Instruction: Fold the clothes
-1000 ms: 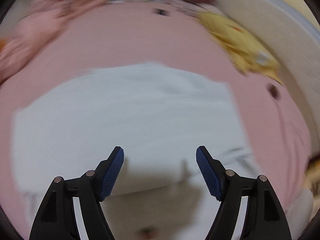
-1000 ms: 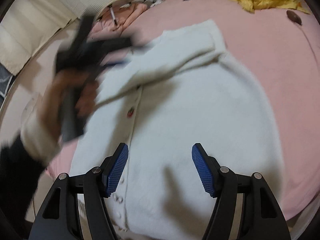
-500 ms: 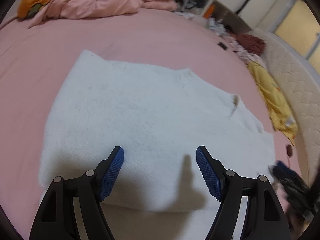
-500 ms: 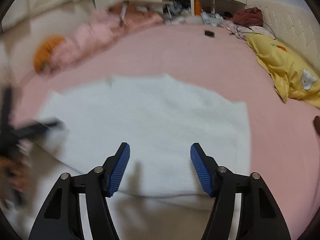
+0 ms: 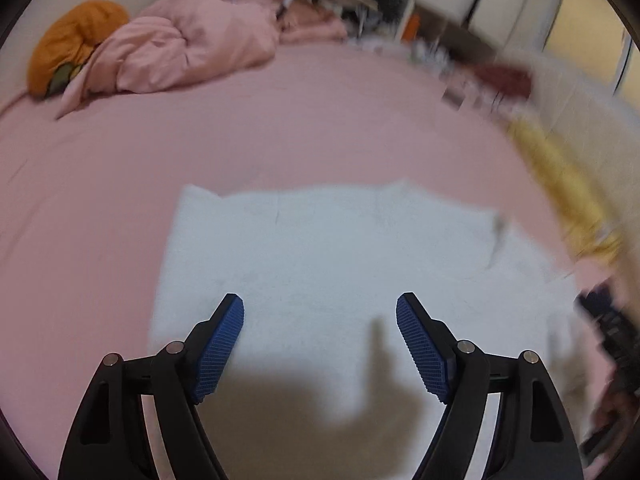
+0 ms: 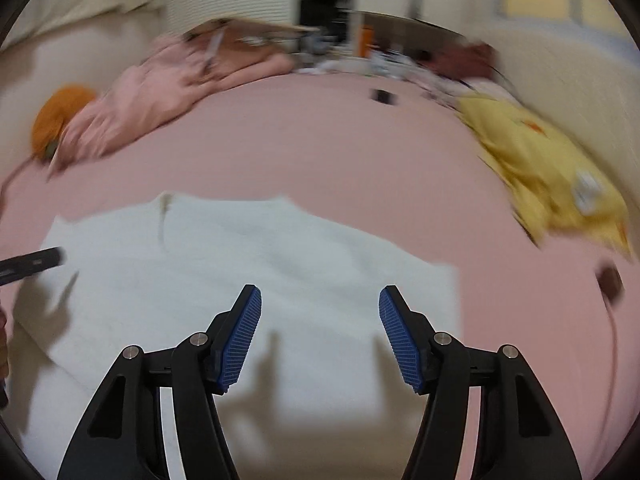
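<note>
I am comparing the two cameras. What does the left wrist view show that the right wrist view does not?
Only the left wrist view: the left gripper, jaws open. Only the right wrist view: the right gripper, jaws open, a small dark object on the bed, and a white patch on the yellow cloth. Both: the white garment, pink sheet, pink blanket, orange item.

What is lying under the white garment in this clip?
The white garment lies flat on the pink bedsheet, which shows on its far, left and right sides. Whatever sits directly beneath the cloth is covered. Both tongs hover open above it, holding nothing.
</note>
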A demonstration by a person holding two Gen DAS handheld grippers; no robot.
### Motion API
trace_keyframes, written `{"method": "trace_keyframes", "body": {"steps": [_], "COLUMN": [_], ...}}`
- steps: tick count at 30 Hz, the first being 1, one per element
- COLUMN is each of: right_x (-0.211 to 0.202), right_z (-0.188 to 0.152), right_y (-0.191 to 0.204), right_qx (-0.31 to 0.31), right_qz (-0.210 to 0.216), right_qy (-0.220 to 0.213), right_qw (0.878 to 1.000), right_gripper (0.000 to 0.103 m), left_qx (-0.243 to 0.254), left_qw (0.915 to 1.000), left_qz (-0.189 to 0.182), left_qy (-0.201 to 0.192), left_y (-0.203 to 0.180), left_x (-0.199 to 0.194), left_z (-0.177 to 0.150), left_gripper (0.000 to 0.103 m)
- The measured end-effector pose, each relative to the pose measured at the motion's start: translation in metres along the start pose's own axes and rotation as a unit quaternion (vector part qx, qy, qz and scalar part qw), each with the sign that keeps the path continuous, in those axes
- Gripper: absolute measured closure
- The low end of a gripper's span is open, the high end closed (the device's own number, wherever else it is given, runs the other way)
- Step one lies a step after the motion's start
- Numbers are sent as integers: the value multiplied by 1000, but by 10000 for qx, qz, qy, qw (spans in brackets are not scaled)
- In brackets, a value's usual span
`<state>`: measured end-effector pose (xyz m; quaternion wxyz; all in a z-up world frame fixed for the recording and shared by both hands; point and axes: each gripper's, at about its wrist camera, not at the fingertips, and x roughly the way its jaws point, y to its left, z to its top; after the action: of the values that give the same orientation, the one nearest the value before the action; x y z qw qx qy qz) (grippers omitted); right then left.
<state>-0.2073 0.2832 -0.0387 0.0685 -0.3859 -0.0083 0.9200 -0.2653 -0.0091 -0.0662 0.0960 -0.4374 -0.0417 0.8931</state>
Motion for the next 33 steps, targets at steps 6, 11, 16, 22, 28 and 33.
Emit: {"method": "trace_keyframes", "body": {"steps": [6,11,16,22,28,33], "right_x": [34,-1,-3,29,-10,-32], "right_z": [-30,-33,-5,-29,-60,-54], "right_y": [-27,-69,-13,-18,-105,-61], "right_qx": [378,1011,191,394,1897,1144], "right_qz": [-52,-1544,-661,-670,-1524,-708], "right_qy": [370,-55,-438,192,279,33], "right_qw": [9986,9828,9967,9968,9695,9909], "right_gripper": [40,36,36,36,36,36], "left_qx": [790,688,748,715,802,788], "left_qw": [9928,9921,9904,9896,9881,9886], "left_qz": [896,1034,1144,1194,1259,1222], "left_qy": [85,155,210,366,377,387], "left_y": [-14,-18,-30,-25,-24,-37], "left_x": [12,-6,-4,4,0,-6], "left_z": [-17,-15,-14,-16,-17,-23], "left_gripper": [18,18,18,18,18,18]}}
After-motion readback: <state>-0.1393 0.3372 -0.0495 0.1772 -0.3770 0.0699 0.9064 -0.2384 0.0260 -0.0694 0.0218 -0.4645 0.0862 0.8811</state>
